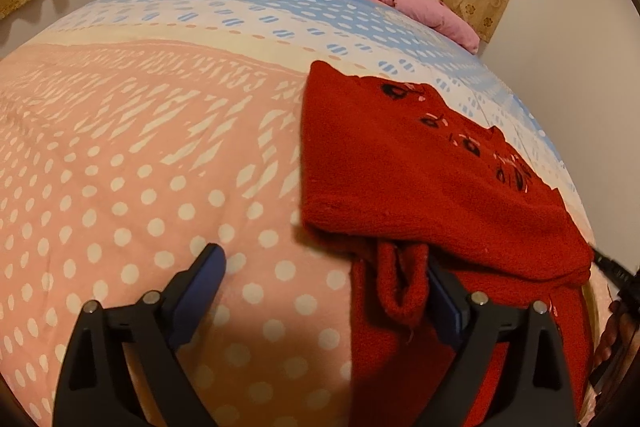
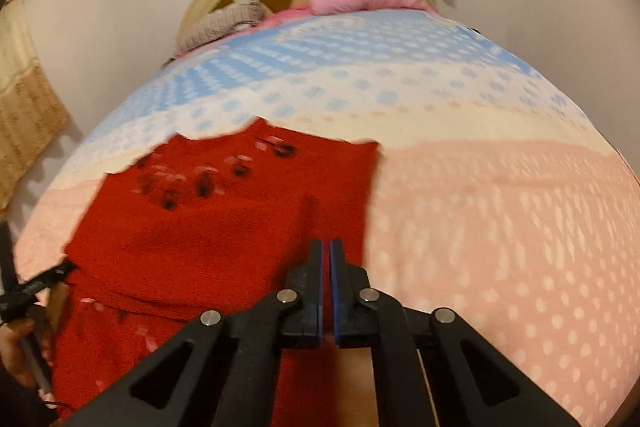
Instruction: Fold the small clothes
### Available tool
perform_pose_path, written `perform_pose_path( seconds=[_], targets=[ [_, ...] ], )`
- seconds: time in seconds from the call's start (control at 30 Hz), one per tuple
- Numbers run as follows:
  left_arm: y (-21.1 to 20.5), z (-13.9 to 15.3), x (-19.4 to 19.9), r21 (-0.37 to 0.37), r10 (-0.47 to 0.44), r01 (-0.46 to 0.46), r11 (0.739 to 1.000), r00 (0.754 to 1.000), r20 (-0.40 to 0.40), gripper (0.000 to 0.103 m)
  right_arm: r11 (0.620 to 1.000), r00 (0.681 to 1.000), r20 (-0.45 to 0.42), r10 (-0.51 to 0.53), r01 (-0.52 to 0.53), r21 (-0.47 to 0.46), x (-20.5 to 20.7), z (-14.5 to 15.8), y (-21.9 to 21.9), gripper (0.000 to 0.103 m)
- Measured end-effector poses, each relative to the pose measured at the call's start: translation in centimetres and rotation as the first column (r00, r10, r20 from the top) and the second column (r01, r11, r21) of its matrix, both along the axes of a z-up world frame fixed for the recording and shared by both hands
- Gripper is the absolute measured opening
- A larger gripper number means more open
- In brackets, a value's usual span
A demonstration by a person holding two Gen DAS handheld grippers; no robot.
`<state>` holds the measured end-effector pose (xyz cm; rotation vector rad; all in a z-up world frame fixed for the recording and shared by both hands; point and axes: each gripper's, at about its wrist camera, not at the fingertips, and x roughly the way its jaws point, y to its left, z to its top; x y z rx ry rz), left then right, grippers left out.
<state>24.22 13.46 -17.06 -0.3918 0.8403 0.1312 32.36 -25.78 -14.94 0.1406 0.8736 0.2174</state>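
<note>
My left tongs (image 1: 326,269) stand wide apart, with nothing pinched between them. The red knitted garment (image 1: 424,163) lies on the bedspread (image 1: 132,163) ahead of them and off to their right. It is partly folded: a broad upper layer with small dark embroidered motifs lies over a lower layer, and a rolled cuff of the same wool pokes out from under the fold, right against the inner face of my right-hand finger (image 1: 444,303). I cannot tell whether that finger actually touches the wool or sits just in front of it. My left-hand finger (image 1: 200,287) hovers over bare dotted pink cloth, well clear of the garment.

My right tongs (image 2: 326,247) are closed, blue pads nearly meeting with only a thin slit between, and I see no cloth caught in them. From this side the garment (image 2: 224,219) spreads ahead and to the left of the tips; its right edge runs just beyond and to the right of them, so the closed tips sit over the garment's near right part. This view is smeared, so I cannot tell if the tips touch the wool.

At the far left of that view, a hand (image 2: 18,351) holds the other tool's handle.
</note>
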Motion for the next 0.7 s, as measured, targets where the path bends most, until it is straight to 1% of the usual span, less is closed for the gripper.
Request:
perform_pose_path(
  seconds=[0.07,0.1,0.13,0.2,0.23,0.27,0.3,0.33,0.37,0.4,0.43,0.47,0.5,0.53,0.57,0.63,0.7],
  targets=[
    [0.0,0.0,0.0,-0.001,-0.002,0.002,1.0,1.0,-0.002,0.096,0.997,0.998,-0.049,0.029,-0.025,0.073,-0.1,-1.0,-0.7,0.003],
    [-0.1,0.0,0.0,0.001,-0.004,0.004,1.0,1.0,-0.003,0.097,0.995,0.998,-0.053,0.035,-0.03,0.091,-0.2,-1.2,-0.8,0.003],
    [-0.1,0.0,0.1,0.004,-0.006,0.006,1.0,1.0,-0.004,0.097,0.995,0.999,-0.044,0.031,-0.027,0.101,-0.4,-1.0,-1.0,0.003],
    [-0.1,0.0,0.0,0.0,-0.006,0.006,1.0,1.0,0.0,0.097,0.988,0.999,-0.025,0.041,-0.037,0.152,-0.2,-0.2,-0.9,0.003],
    [-0.1,0.0,0.0,-0.008,-0.005,0.005,1.0,1.0,0.004,0.097,0.987,0.999,-0.022,0.042,-0.038,0.159,-0.3,0.1,-0.7,0.004],
    [0.0,0.0,-0.1,-0.015,-0.003,0.003,1.0,1.0,0.008,0.097,0.986,0.999,-0.02,0.046,-0.042,0.164,-0.1,0.4,-0.3,0.009],
    [0.1,0.0,-0.1,-0.02,-0.001,0.001,1.0,1.0,0.011,0.097,0.984,0.998,-0.022,0.062,-0.057,0.171,0.2,0.6,0.2,0.028],
    [0.1,0.0,-0.2,-0.02,0.002,-0.002,1.0,1.0,0.013,0.097,0.98,0.996,-0.024,0.081,-0.075,0.184,0.4,0.8,0.6,0.042],
    [0.0,0.0,-0.1,-0.018,0.003,-0.003,1.0,1.0,0.012,0.097,0.974,0.995,-0.026,0.096,-0.089,0.21,0.7,0.9,1.0,0.067],
    [-0.1,0.0,-0.1,-0.012,0.005,-0.005,1.0,1.0,0.009,0.097,0.967,0.994,-0.032,0.107,-0.096,0.238,1.0,0.8,1.2,0.071],
    [-0.1,0.0,-0.1,-0.006,0.007,-0.006,1.0,1.0,0.008,0.097,0.957,0.991,-0.05,0.124,-0.106,0.271,1.5,0.6,1.5,0.071],
    [-0.1,0.0,-0.1,-0.003,0.008,-0.008,1.0,1.0,0.009,0.097,0.956,0.989,-0.069,0.133,-0.11,0.273,1.8,0.4,1.8,0.071],
    [-0.1,0.0,-0.2,-0.002,0.01,-0.01,1.0,1.0,0.01,0.097,0.962,0.984,-0.101,0.145,-0.116,0.248,2.1,-0.1,2.5,0.057],
    [0.0,0.0,-0.2,-0.008,0.014,-0.014,1.0,1.0,0.016,0.097,0.969,0.982,-0.119,0.148,-0.12,0.216,2.3,-0.4,3.1,0.04],
    [0.3,0.1,-0.4,-0.019,0.019,-0.019,1.0,1.0,0.022,0.097,0.974,0.979,-0.129,0.155,-0.13,0.184,2.2,-0.7,3.6,0.01],
    [0.8,0.0,-0.7,-0.05,0.035,-0.033,0.998,0.999,0.04,0.097,0.974,0.98,-0.098,0.175,-0.157,0.165,1.7,-0.5,4.1,0.009],
    [0.9,0.0,-0.7,-0.057,0.036,-0.034,0.998,0.998,0.041,0.097,0.979,0.987,-0.024,0.162,-0.157,0.13,0.4,0.8,3.9,0.009]
  ],
)
